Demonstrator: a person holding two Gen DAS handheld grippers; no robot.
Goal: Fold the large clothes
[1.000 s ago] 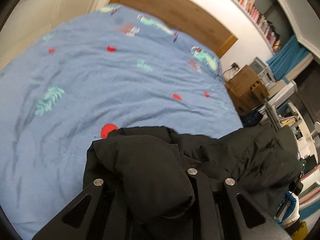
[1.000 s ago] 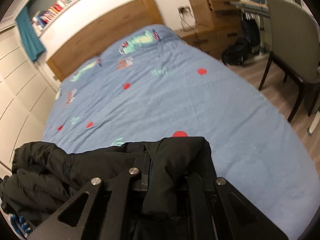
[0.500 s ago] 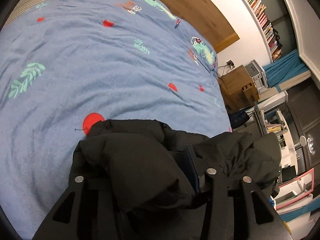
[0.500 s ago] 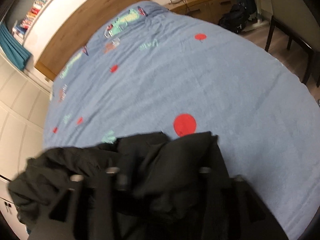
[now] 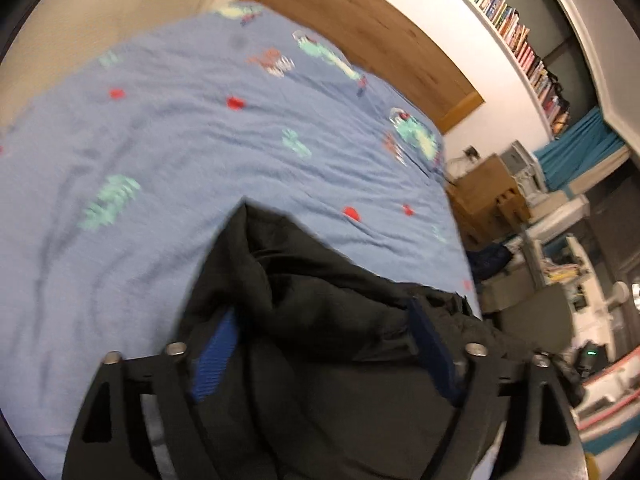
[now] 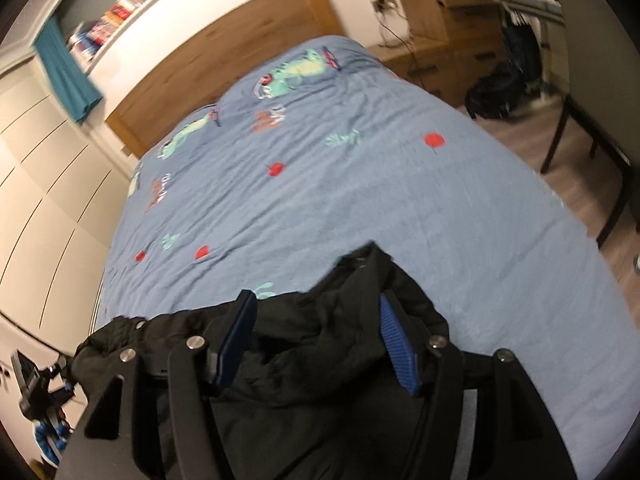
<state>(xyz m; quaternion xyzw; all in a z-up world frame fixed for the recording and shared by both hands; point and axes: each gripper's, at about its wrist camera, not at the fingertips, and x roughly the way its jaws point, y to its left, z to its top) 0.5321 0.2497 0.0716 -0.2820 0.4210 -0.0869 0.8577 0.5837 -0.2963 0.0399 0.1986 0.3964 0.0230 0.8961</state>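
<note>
A black padded jacket [image 5: 328, 312] lies bunched at the near end of the bed, on the blue printed duvet [image 5: 180, 128]. The left gripper [image 5: 328, 344] has its jaws opening wide, blue pads [image 5: 218, 348] spread clear with jacket folds lying loose between them. The right gripper [image 6: 316, 340] is opening too, its 2 blue pads [image 6: 398, 344] apart and cloth heaped between them, not pinched. A wooden headboard [image 6: 224, 60] stands at the far end
</note>
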